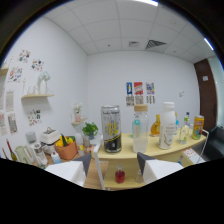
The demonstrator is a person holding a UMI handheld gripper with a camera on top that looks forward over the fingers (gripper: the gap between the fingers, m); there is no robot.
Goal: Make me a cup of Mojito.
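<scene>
My gripper [114, 163] is open, with nothing pressed between its fingers. The left fingertip [84, 161] and the right fingertip [143, 160] stand well apart. Beyond them runs a pale wooden counter [150, 150]. On it stands a tall dark can with yellow print [111, 129], straight ahead of the fingers. To its right are a clear bottle with a wooden cap [140, 128] and a white bottle [168, 125]. On a lower shelf, seen between the fingers, sits a small bottle of red liquid [120, 175].
An orange bottle [156, 126] and a yellow can [198, 126] stand further right on the counter. A small potted plant [90, 131] and an orange basket of yellow fruit [66, 148] are to the left. White walls carry shelves and posters.
</scene>
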